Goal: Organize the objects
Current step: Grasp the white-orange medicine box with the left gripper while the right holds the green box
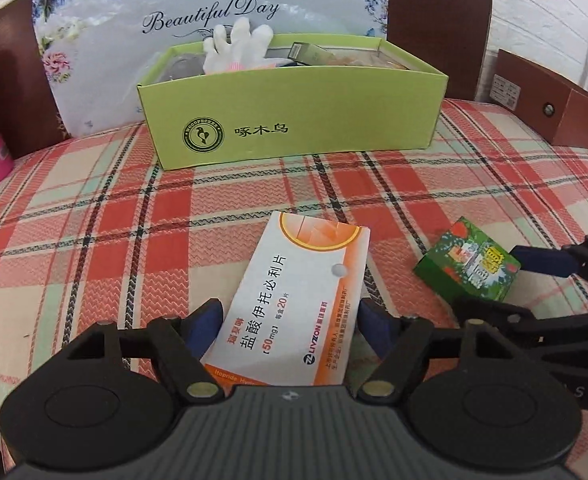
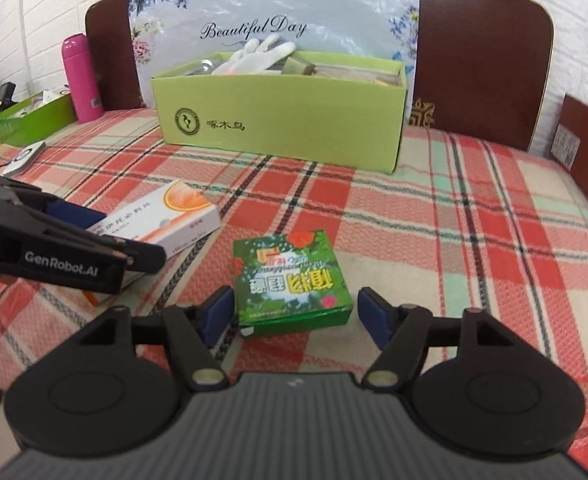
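Ahead of both grippers, a broad strip of plaid cloth lies bare up to the green shoebox, which blocks the far side. The white medicine box fills the gap between the left gripper's open jaws; the small green box sits between the right gripper's spread jaws. The grippers stand close side by side, leaving little room between them. A brown box bounds the right edge; a pink bottle stands far left.
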